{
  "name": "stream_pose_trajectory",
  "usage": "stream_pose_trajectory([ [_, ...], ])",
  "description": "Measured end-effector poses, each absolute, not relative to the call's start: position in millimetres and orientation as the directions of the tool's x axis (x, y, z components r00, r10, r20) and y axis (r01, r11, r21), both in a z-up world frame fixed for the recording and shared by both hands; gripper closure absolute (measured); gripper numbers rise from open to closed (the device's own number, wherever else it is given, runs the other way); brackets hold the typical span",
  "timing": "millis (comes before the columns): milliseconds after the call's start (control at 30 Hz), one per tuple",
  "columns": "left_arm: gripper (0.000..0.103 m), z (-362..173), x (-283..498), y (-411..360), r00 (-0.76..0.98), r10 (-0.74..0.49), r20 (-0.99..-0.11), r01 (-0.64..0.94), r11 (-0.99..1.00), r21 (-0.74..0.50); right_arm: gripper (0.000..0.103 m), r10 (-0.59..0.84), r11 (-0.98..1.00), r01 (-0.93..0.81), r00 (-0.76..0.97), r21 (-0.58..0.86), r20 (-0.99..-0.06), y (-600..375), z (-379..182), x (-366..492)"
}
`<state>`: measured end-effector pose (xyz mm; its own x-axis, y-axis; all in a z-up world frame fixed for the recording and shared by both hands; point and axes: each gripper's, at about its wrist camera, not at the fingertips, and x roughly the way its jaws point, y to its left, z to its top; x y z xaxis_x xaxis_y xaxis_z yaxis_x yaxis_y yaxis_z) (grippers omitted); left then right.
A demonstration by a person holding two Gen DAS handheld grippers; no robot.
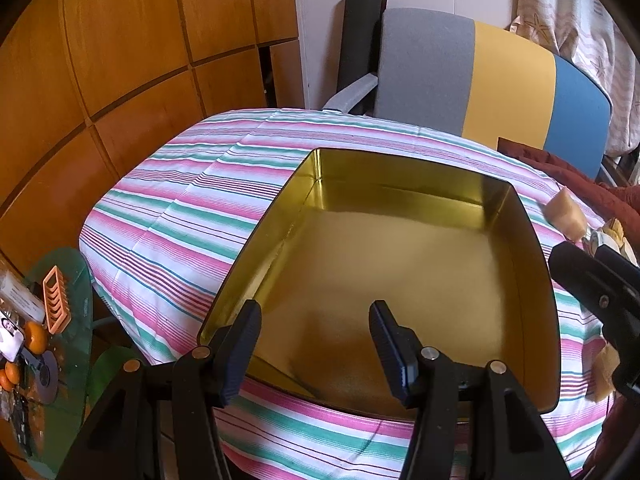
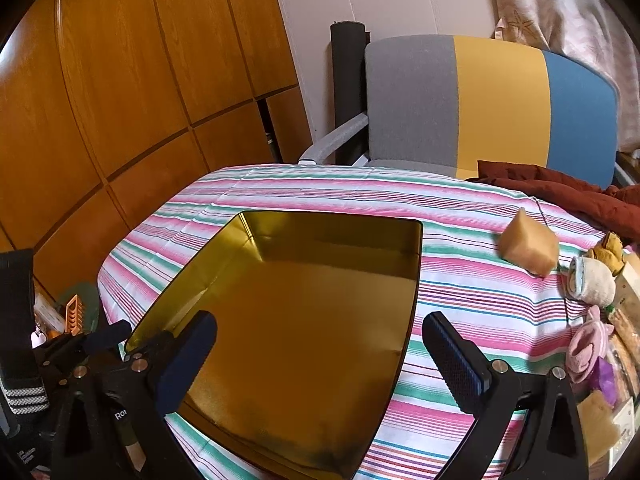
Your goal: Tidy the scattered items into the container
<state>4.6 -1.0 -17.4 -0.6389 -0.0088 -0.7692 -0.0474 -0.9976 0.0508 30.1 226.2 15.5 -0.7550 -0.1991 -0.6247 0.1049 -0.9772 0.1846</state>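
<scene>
Two spread tongs [image 1: 316, 322] [image 2: 320, 338] over rectangular gold tin [image 1: 400, 248].

Wood-panelled wall [image 2: 120, 92] – tricolour chair [image 2: 492, 104] behind striped tablecloth [image 2: 460, 280].

This is looking like a lived-in room of a home. Ahead of the tools a striped cloth [image 2: 460, 280] is covering a table, and beyond it a chair [image 2: 492, 104] in grey, yellow and blue is standing against a patterned curtain [image 2: 560, 4]. Wooden cupboard doors [image 2: 120, 80] are filling the left side, while rolled socks [image 2: 592, 280] are lying off to the right.
</scene>
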Motion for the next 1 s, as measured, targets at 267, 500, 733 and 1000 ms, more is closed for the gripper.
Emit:
stream_pose_trajectory([
  [267, 0.046, -17, 6, 0, -0.639, 0.01, -0.769, -0.06, -0.998, 0.037, 0.0, -0.181, -0.981, 0.097, -0.778, 0.171, -0.602, 230, 19, 35],
  [500, 0.046, -18, 10, 12, -0.624, 0.08, -0.777, -0.115, -0.993, -0.01, 0.0, -0.171, -0.982, 0.084, -0.772, 0.169, -0.611, 242, 20, 42],
  [733, 0.046, -22, 18, 36, -0.587, 0.196, -0.785, -0.22, -0.972, -0.078, 0.0, -0.167, -0.98, 0.068, -0.795, 0.188, -0.583, 267, 25, 65],
  [1000, 0.047, -19, 36, 82, -0.55, 0.319, -0.772, -0.397, -0.913, -0.094, 0.0, -0.02, -0.987, -0.07, -0.844, 0.147, -0.536, 322, 36, 111],
])
